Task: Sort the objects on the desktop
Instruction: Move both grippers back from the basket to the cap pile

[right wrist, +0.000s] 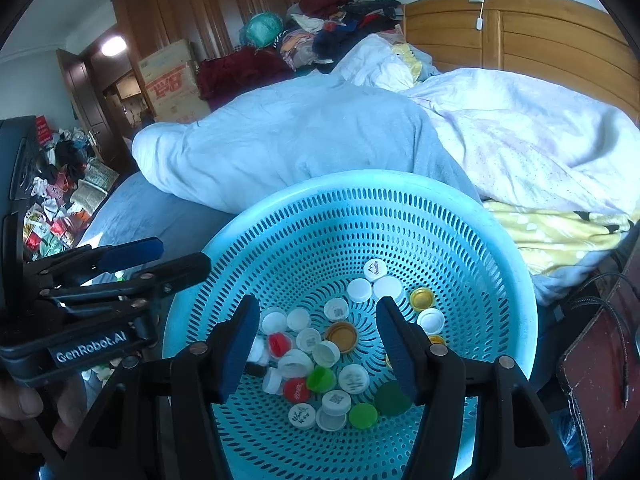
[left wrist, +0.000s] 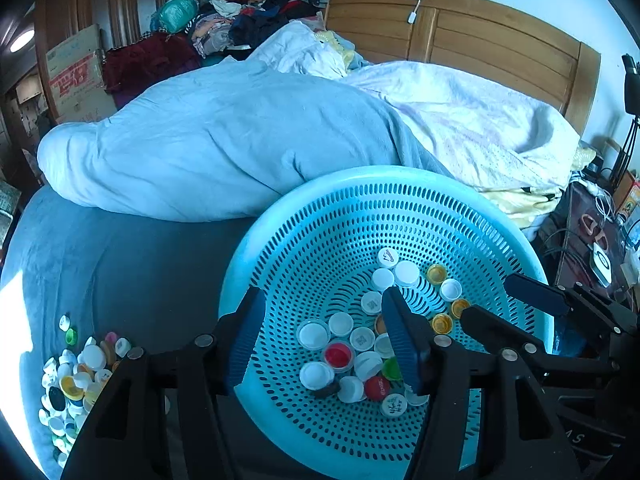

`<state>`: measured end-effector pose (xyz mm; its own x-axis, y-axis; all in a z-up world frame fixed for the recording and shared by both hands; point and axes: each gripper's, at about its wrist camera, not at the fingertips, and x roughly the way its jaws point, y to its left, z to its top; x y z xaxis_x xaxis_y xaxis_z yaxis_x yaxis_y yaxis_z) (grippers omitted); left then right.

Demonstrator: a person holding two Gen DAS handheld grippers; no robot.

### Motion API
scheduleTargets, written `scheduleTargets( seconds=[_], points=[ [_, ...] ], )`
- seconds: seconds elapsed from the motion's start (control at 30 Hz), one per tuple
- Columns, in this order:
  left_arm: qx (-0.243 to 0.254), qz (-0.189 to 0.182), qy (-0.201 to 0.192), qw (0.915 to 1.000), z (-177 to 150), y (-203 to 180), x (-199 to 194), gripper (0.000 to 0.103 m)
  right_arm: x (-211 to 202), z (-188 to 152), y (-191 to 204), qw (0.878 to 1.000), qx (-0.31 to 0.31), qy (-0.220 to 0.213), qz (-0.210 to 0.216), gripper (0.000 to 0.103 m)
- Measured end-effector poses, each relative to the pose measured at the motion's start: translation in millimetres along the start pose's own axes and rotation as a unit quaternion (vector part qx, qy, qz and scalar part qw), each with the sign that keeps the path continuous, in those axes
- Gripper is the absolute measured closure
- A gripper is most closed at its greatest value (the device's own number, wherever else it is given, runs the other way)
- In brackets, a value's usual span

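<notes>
A turquoise perforated basket sits on the bed and holds several bottle caps: white ones, a red cap, a green cap and gold caps. My left gripper hangs over the basket's left half, open, with nothing pinched between its blue pads. My right gripper is also open above the caps, with none touching its pads. Each gripper shows in the other's view: the right gripper at the basket's right rim, the left gripper at its left rim.
A loose pile of caps lies on the blue sheet left of the basket. A bunched pale duvet lies behind it, before a wooden headboard. A dark side table with cables stands at the right. A hand holds the left gripper.
</notes>
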<state>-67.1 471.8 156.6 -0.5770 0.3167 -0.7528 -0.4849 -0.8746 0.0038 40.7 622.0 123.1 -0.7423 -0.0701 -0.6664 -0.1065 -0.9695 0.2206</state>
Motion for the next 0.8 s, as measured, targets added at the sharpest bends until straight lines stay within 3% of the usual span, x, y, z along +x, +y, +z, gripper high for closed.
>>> scheduleTargets(
  seconds=[0.1,0.23,0.37,0.43,0.47,0.53,0.57,0.63,0.8],
  points=[
    [-0.006,0.007,-0.01,0.9999,-7,16,-9,0.049,-2,-1,7,1.0,-0.002,-0.002,0.01,0.037],
    [-0.021,0.036,-0.026,0.9988,-39,65,-25,0.048,-4,-6,27,0.999,-0.021,0.002,0.03,0.037],
    [-0.064,0.11,-0.024,0.9916,-101,147,-41,0.048,-12,-13,52,0.997,-0.042,-0.02,0.061,0.037],
    [-0.109,0.14,-0.005,0.9842,-144,203,-47,0.048,-15,-19,72,0.995,-0.064,-0.039,0.061,0.036],
    [-0.12,0.157,0.003,0.9803,-158,219,-47,0.048,-15,-21,79,0.995,-0.071,-0.045,0.061,0.026],
    [-0.152,0.198,0.03,0.9679,-191,264,-43,0.049,-14,-25,96,0.993,-0.089,-0.053,0.064,0.017],
    [-0.179,0.211,0.041,0.96,-208,292,-45,0.049,-13,-27,104,0.991,-0.097,-0.054,0.068,0.017],
    [-0.216,0.213,0.039,0.9521,-226,327,-50,0.049,-10,-31,121,0.99,-0.111,-0.046,0.079,0.017],
    [-0.266,0.255,0.033,0.9289,-256,393,-52,0.048,7,-43,152,0.984,-0.147,0.005,0.098,0.017]
  ],
)
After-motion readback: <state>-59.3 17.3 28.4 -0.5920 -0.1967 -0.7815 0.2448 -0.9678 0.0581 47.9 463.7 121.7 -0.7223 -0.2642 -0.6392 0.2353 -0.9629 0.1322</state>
